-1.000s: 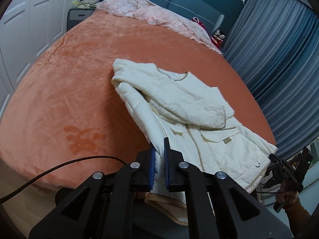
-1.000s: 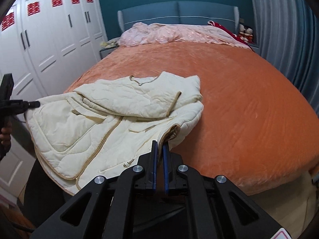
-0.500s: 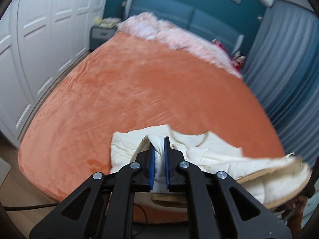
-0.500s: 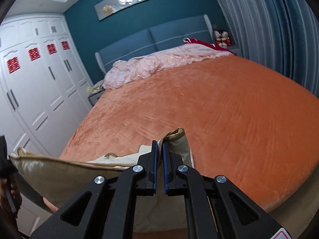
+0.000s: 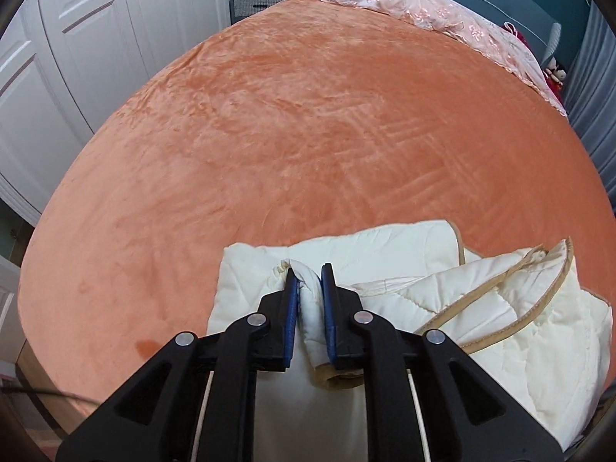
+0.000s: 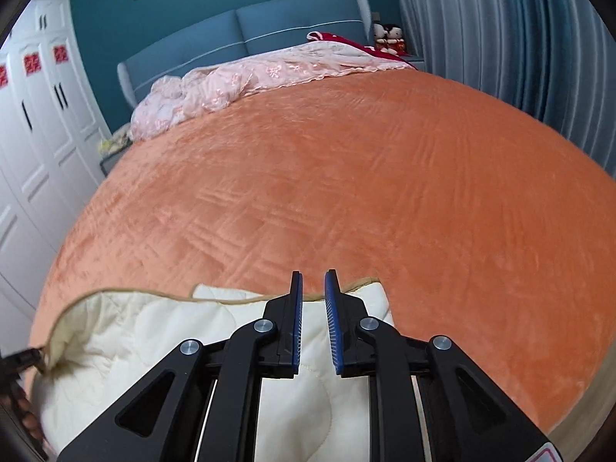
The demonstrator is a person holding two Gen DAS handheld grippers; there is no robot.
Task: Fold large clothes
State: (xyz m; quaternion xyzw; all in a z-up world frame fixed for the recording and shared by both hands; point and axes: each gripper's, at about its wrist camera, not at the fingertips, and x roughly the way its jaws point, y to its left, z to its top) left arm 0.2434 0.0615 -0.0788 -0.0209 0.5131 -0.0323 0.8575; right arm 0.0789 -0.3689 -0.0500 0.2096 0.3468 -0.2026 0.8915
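Observation:
A cream quilted jacket with tan trim lies folded over at the near edge of the orange bed cover. My left gripper points down onto its left part. A rolled fold of cream fabric fills the gap between the blue pads, and the jaws are opening. In the right wrist view the jacket lies under my right gripper. That gripper's jaws are opening with nothing between them; the tan hem and the bed cover show through the gap.
A pink quilt is bunched at the blue headboard. White wardrobe doors line the left side and grey curtains the right. A dark nightstand stands by the bed's far left corner.
Both grippers swung forward and down, carrying the jacket's lower part over onto the rest. The right jaws have parted off the hem. The left jaws stand a little wider around their fold.

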